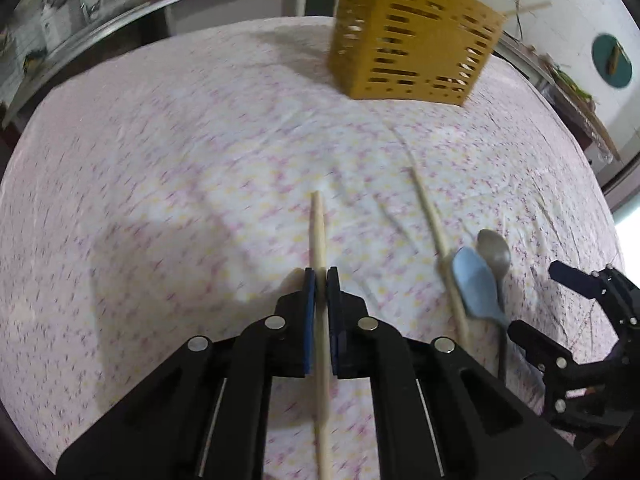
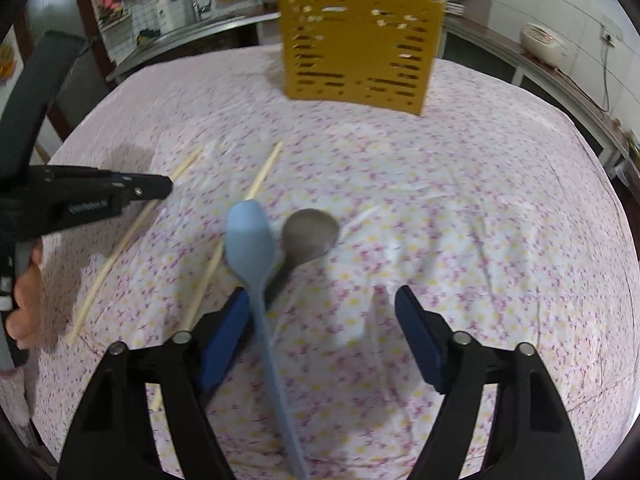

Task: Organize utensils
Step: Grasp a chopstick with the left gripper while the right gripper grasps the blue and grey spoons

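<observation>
My left gripper [image 1: 321, 280] is shut on a wooden chopstick [image 1: 318, 224] and holds it just above the cloth; it shows from the side in the right wrist view [image 2: 160, 188]. A second chopstick [image 1: 434, 228] lies to its right, next to a blue spoon [image 1: 476, 284] and a metal spoon [image 1: 495, 256]. My right gripper [image 2: 322, 312] is open over the blue spoon's handle [image 2: 264, 320], with the metal spoon [image 2: 310, 236] just beyond. The yellow slotted utensil holder [image 2: 356, 44] stands at the far side with several sticks in it.
A floral pink cloth [image 2: 460, 208] covers the table. Counters with clutter run behind the table, with a rice cooker [image 2: 544, 42] at the right. A dark chair back [image 2: 36, 80] stands at the left edge.
</observation>
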